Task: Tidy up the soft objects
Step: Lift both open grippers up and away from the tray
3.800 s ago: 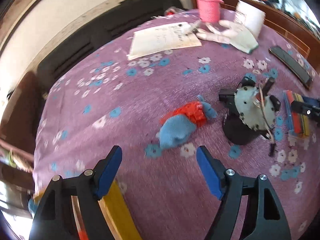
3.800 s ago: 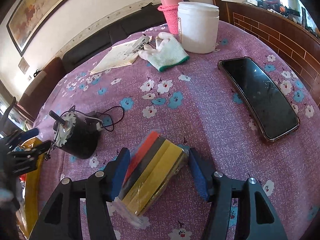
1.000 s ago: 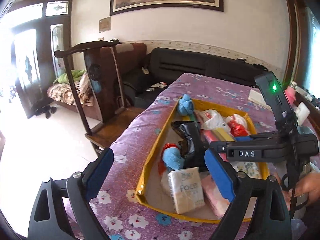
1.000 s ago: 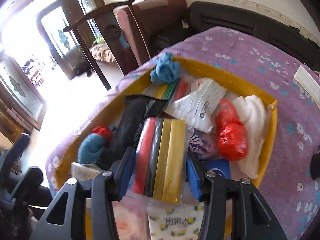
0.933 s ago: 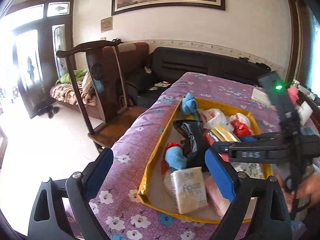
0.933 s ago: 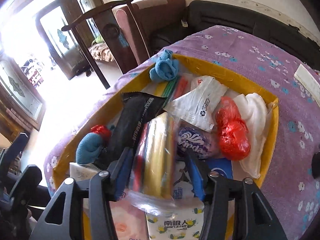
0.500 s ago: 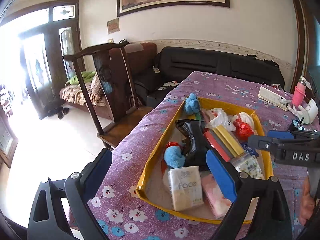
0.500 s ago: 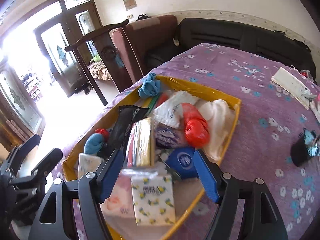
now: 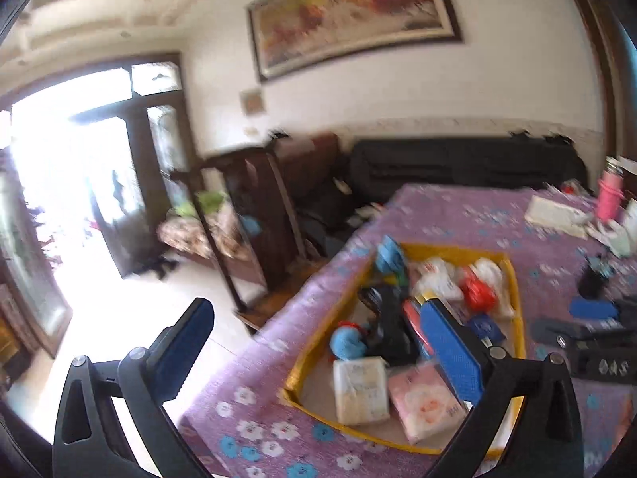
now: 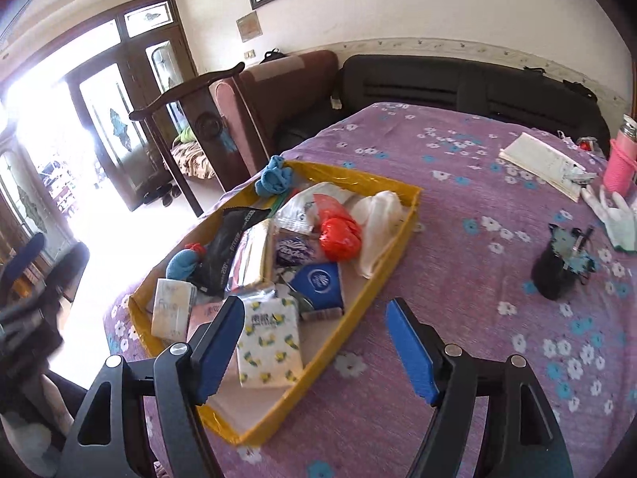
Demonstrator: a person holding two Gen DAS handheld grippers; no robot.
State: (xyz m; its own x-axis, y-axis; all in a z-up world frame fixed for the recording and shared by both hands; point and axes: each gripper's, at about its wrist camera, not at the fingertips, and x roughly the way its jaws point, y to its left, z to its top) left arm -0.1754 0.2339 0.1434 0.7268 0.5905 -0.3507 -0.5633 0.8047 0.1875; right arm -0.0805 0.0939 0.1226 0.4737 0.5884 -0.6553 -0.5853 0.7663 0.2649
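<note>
On the purple flowered tablecloth [image 10: 458, 239] sits a yellow tray [image 10: 398, 263] crowded with soft things: tissue packs, a red bag [image 10: 340, 235], a white cloth [image 10: 378, 219], and the striped sponge pack [image 10: 253, 257] standing on edge among them. Both the right gripper [image 10: 314, 342] and left gripper [image 9: 318, 342] are spread wide, holding nothing. Only the right wrist view is sharp, showing a black motor [image 10: 557, 267] and glove [image 10: 617, 211]; the left is motion-blurred.

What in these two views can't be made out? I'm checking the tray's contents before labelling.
- Left wrist view: motion blur smears the packets in the yellow tray; print unreadable.
- Right wrist view: the black pouch overlaps items beneath it.
- Right wrist view: the right gripper finger hides the pink packet.
</note>
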